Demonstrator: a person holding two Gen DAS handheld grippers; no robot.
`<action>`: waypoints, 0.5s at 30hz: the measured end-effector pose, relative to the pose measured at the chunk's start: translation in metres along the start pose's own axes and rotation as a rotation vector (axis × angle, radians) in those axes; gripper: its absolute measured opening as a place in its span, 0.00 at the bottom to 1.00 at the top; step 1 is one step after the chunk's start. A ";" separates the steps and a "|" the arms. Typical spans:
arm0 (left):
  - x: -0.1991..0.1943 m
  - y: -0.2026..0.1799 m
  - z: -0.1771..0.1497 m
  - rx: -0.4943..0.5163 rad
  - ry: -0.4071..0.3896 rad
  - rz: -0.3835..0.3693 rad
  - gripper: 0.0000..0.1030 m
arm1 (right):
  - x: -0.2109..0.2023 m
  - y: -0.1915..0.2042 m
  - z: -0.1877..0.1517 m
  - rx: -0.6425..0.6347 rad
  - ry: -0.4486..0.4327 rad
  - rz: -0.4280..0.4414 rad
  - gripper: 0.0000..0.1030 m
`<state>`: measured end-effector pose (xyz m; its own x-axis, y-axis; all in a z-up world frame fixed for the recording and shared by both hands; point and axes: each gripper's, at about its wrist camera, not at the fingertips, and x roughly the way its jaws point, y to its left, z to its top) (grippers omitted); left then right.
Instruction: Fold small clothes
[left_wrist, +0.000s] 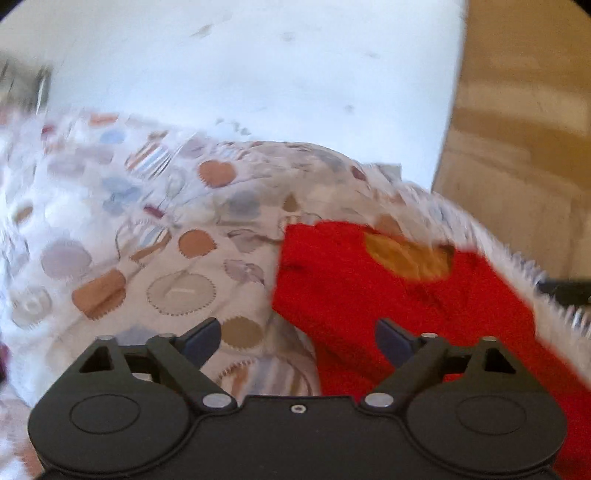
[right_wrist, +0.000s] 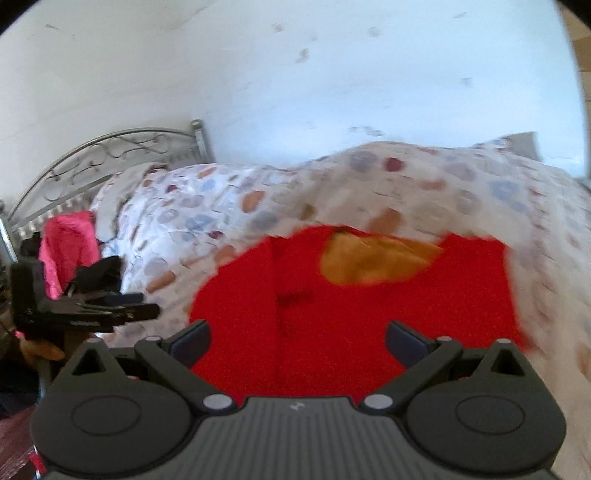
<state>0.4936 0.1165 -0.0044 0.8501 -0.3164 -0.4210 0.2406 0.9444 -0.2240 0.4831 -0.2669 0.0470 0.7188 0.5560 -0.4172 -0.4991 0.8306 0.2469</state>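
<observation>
**Both grippers free, red garment lying part-folded on the bed**

Nearest your lenses are the two tools themselves. Your black two-finger left gripper (left_wrist: 297, 338) stands with its dark blue pads wide apart and nothing between them; it hangs over the seam where the small red fleecy garment with an orange-yellow lining (left_wrist: 399, 295) meets the white quilted bedspread printed with brown, blue and grey round patches (left_wrist: 122, 229). Your black ribbed right gripper (right_wrist: 297, 341) is likewise spread wide and grips nothing, poised over the near half of that red garment (right_wrist: 354, 317).

That garment lies on the bedspread (right_wrist: 229, 206), close in front of both tools, with neither touching it as far as the blur allows. A straight crease runs up its left part in the right wrist view, which suggests one flap is already laid over; the orange lining shows at its far edge. Whether further folds remain you cannot settle from these views, but the shape looks broad, so I judge at least one more fold is due.

A bright pink fluffy cloth (right_wrist: 68, 247) waits by the curved metal bedstead (right_wrist: 122, 147), apparently not yet folded.
</observation>
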 end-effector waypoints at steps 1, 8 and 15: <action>0.005 0.013 0.004 -0.068 -0.011 -0.025 0.81 | 0.017 0.001 0.011 -0.007 0.009 0.016 0.89; 0.059 0.044 0.014 -0.233 0.024 -0.081 0.47 | 0.144 0.009 0.080 0.003 0.093 0.052 0.61; 0.085 0.054 0.006 -0.333 0.077 -0.159 0.14 | 0.234 0.031 0.102 -0.035 0.209 0.037 0.57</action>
<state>0.5813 0.1413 -0.0467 0.7736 -0.4745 -0.4199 0.1906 0.8063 -0.5600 0.6857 -0.1078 0.0464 0.5858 0.5645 -0.5815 -0.5422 0.8063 0.2365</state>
